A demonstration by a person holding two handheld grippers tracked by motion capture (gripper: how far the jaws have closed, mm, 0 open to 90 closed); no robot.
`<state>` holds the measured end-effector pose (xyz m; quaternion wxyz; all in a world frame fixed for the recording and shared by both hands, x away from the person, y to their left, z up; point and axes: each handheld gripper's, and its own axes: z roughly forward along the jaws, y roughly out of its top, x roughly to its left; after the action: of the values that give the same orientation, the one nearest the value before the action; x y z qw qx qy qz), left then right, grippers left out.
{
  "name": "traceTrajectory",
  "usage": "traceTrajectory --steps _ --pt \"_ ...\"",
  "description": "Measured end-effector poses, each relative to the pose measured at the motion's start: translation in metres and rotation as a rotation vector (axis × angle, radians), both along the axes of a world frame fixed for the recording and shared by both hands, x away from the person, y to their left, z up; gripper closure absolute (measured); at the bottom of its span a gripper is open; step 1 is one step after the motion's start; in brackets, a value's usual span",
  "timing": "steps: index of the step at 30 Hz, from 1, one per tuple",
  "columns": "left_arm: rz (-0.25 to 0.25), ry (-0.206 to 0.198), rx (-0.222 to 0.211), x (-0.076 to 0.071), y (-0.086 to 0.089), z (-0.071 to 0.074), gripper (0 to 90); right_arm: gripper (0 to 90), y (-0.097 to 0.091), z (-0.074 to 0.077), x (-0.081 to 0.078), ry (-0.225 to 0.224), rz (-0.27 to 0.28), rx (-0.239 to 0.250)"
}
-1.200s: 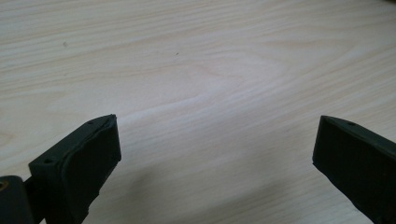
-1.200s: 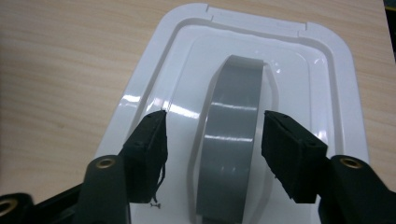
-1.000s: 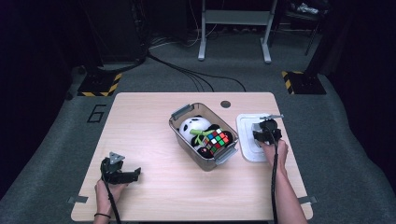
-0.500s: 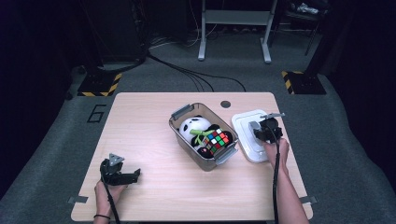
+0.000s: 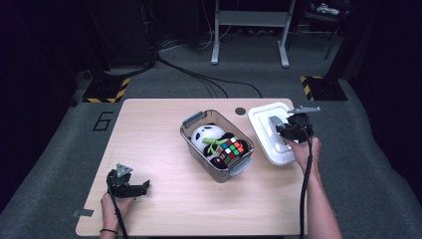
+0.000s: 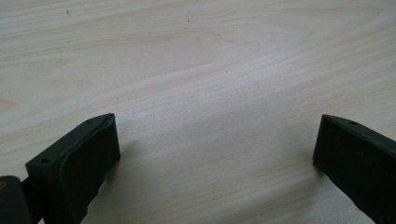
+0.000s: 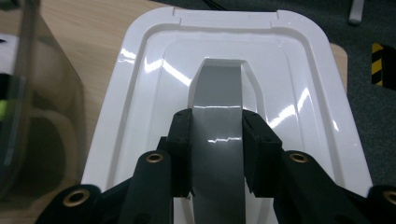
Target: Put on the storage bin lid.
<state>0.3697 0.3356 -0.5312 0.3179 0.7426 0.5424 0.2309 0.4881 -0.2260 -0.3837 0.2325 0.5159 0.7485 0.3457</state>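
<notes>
A white lid with a grey handle hangs tilted above the table's right edge. My right gripper is shut on that handle; its jaws have just been closing, and both pads press the handle's sides. To the left of the lid stands a clear storage box with grey latches. It holds a panda plush, a colour cube and something green. My left gripper rests open at the table's front left, with bare wood between its jaws.
The wooden table has a small round hole near its far edge. Grey floor surrounds it, with cables, a metal stand and hazard-striped blocks beyond. The box's wall stands close to the left of the lid.
The right gripper has risen with the lid, which has left the table and tilted up. The left gripper has stayed where it was.
</notes>
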Motion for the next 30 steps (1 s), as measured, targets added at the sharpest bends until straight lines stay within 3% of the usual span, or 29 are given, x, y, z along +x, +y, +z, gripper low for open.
traceTrajectory --steps 7,10,15,20,30 --pt "0.000 0.000 0.000 0.000 0.000 0.000 0.4 67.2 0.019 0.049 -0.013 -0.045 0.094 0.030" --pt "0.000 0.000 0.000 0.000 0.000 0.000 0.4 67.2 0.038 0.069 -0.019 -0.049 0.147 0.040" --pt "0.001 -0.002 -0.001 0.000 0.000 0.000 0.4 67.1 0.069 0.087 -0.022 -0.048 0.225 0.039" --pt "-0.001 -0.003 -0.001 0.000 0.000 0.000 0.4 67.1 0.104 0.092 -0.022 -0.024 0.299 0.023" --pt "-0.001 0.000 -0.002 -0.001 0.000 0.000 0.4 67.1 0.159 0.078 -0.015 0.053 0.389 -0.011"
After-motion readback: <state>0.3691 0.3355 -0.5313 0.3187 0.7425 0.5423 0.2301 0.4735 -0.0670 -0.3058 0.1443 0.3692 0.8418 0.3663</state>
